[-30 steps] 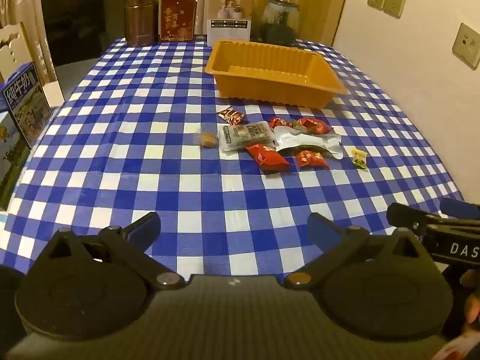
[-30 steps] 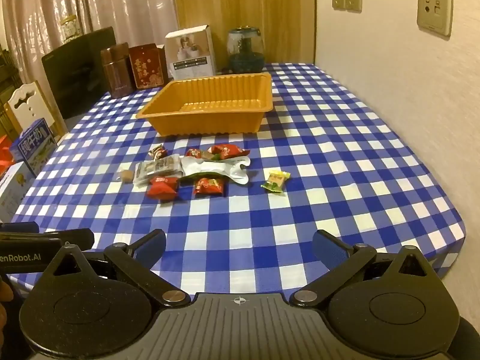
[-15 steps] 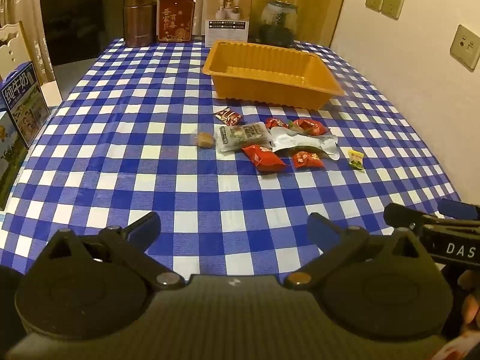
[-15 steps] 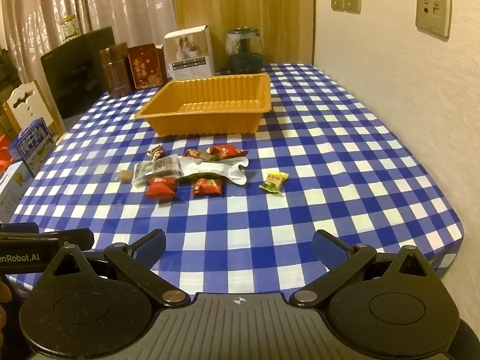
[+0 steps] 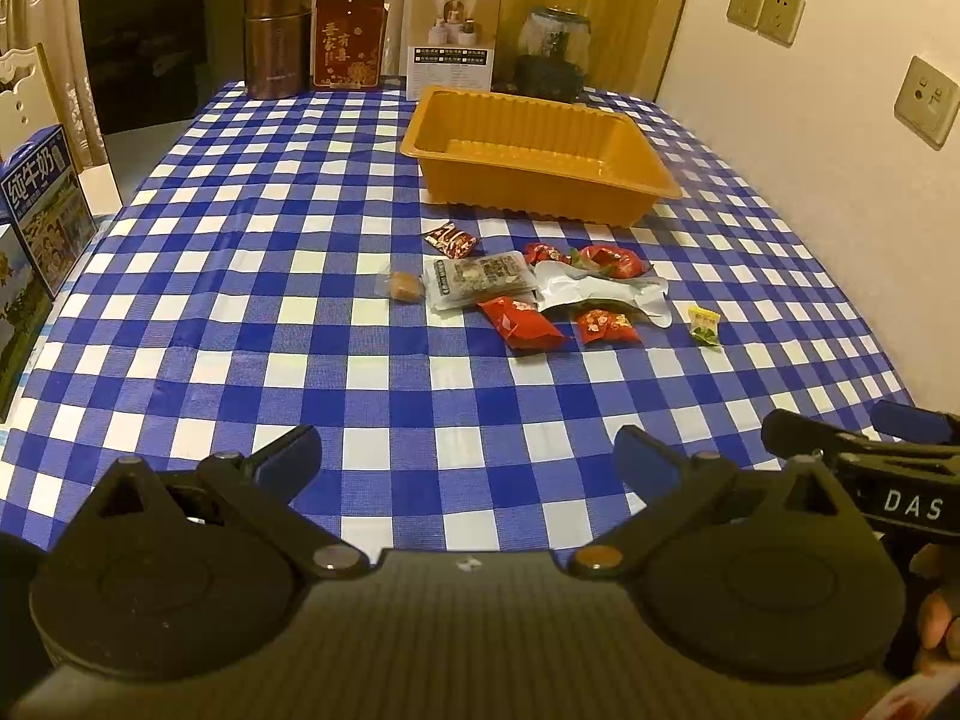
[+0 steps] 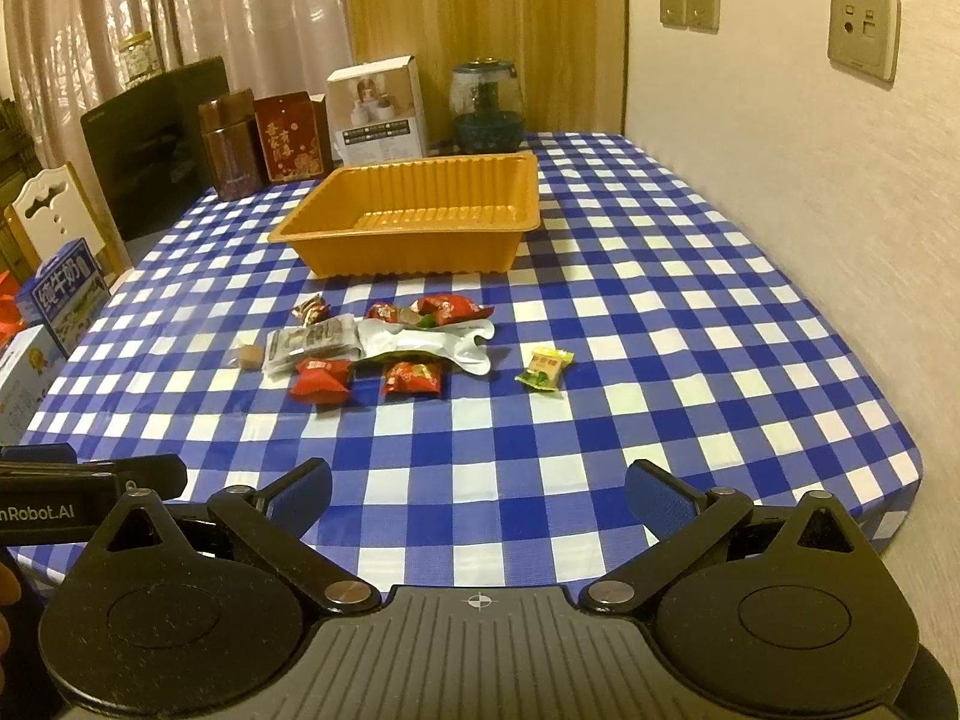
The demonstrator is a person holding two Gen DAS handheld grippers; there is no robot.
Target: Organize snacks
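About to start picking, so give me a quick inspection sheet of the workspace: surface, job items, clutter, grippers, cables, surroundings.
Surface: blue-and-white checked tablecloth, flat.
Job's things: orange tray empty; snack packets clustered on the cloth in front of it; yellow-green candy lies apart, toward the wall.
Clutter: brown tin, red box, white box and glass jar along the far edge.
Grippers: left gripper and right gripper both open, empty, near the table's front edge.
Cables: nothing seen.
Surroundings: wall sockets, curtains, milk carton off the left side.
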